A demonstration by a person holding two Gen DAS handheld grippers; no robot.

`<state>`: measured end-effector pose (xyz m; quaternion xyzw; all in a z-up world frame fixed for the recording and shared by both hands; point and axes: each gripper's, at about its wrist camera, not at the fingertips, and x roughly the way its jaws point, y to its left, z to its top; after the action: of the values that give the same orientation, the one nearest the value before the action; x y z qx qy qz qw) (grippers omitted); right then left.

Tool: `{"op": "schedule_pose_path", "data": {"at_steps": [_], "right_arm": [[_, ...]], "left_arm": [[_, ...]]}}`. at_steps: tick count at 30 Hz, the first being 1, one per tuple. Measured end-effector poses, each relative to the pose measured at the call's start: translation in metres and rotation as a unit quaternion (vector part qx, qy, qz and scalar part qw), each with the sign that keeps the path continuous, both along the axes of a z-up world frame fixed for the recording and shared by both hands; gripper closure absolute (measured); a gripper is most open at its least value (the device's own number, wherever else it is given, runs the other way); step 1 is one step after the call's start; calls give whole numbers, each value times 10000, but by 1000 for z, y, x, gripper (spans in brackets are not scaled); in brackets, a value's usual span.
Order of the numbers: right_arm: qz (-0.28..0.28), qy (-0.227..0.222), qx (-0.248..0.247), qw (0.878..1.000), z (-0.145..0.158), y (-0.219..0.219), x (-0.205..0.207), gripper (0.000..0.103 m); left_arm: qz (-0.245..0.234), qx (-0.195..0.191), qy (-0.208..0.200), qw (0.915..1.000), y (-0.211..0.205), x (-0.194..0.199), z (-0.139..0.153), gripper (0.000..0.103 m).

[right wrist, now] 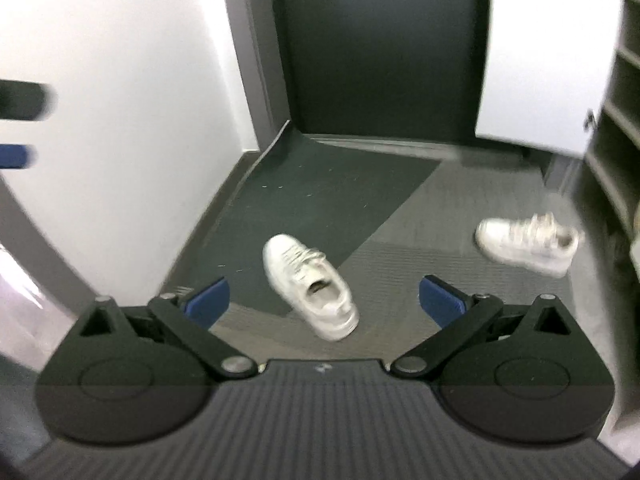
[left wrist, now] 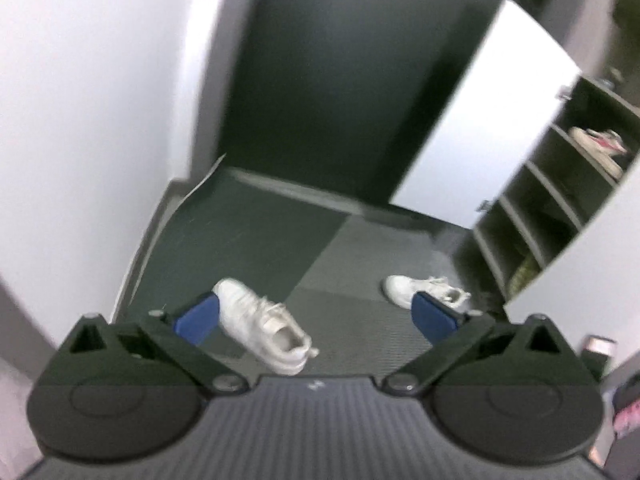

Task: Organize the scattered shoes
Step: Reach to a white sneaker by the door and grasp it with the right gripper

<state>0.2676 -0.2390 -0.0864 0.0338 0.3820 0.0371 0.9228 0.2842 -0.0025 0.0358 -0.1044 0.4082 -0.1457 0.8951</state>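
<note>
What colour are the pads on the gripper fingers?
Blue, on black finger arms; the right gripper's pads show it most clearly in the right wrist view.

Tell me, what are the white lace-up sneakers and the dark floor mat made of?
White lace-up sneakers: probably smooth leather or imitation leather, matte with a faint sheen; cord laces show. Dark floor mat: looks like flat rubber or short-pile fabric, dull, no shine. The blur leaves both uncertain.

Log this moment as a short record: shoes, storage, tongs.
shoes on floor: two white sneakers, apart: near sneaker, far sneaker beside the rack
shoe rack: door open, one pair on a shelf
left tongs: open, empty, above the floor
right tongs: open, empty
task state: neither sneaker picked up yet
</note>
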Motion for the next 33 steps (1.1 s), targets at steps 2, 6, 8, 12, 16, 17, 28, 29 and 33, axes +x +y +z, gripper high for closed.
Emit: {"op": "schedule_pose_path", "data": {"at_steps": [2, 6, 8, 12, 16, 17, 28, 29, 33], "right_arm": [[163, -65, -24, 9998, -15, 8, 16, 0], [650, -109, -21, 9978, -64, 28, 41, 0], [1153, -110, -173, 9931, -94, 40, 48, 0], [1992, 110, -485, 9787, -155, 53, 62, 0], [2160, 422, -656, 9733, -220, 49, 94, 0], [2162, 432, -700, 9729, -230, 48, 101, 0], [2396, 841, -1039, 9616, -320, 45, 187, 0], [2469, 920, -1095, 9584, -326, 48, 193, 0], [2366, 1498, -1419, 9494, -351, 70, 218, 3]], "left_arm": [[4, 96, -50, 9999, 2, 0, -6, 0], [-64, 291, -95, 9995, 1, -8, -13, 0], [-92, 347, -186, 9992, 6, -15, -12, 0], [-89, 645, -769, 9949, -2, -34, 0, 0], [-28, 717, -980, 9926, -15, -32, 0, 0], [43, 784, -991, 9920, -18, -30, -2, 0], [207, 1258, -535, 9904, -70, 31, -45, 0], [197, 1258, -521, 9905, -73, 35, -48, 0], [245, 1395, -552, 9884, -89, 54, -62, 0]]}}
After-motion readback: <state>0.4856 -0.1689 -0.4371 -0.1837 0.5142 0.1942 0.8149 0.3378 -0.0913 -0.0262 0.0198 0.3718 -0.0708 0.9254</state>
